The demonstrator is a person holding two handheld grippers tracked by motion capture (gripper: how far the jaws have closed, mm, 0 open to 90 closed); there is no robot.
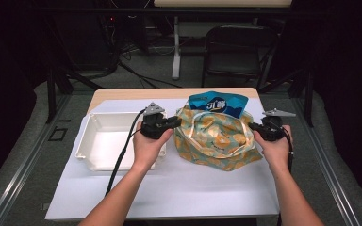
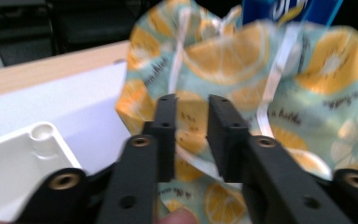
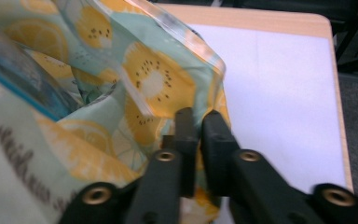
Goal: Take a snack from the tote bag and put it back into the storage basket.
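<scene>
A soft bag (image 1: pixel 217 139) printed with lemon slices sits mid-table, and a blue snack packet (image 1: pixel 219 104) stands up out of its mouth. My left gripper (image 1: pixel 178 122) is at the bag's left edge. In the left gripper view its jaws (image 2: pixel 191 100) stand apart, with the bag's fabric (image 2: pixel 242 70) showing in the gap and no pad pressing it. My right gripper (image 1: pixel 252 126) is at the bag's right edge. In the right gripper view it (image 3: pixel 199 116) is pinched almost closed on the bag's rim (image 3: pixel 158 79), with the blue packet (image 3: pixel 23 74) inside to the left.
A white plastic tray (image 1: pixel 82 153) lies left of the bag, under my left hand, and its corner (image 2: pixel 18 154) shows in the left gripper view. A white mat (image 1: pixel 179 188) covers the wooden table (image 1: pixel 169 93). A black chair (image 1: pixel 231 47) stands behind the table.
</scene>
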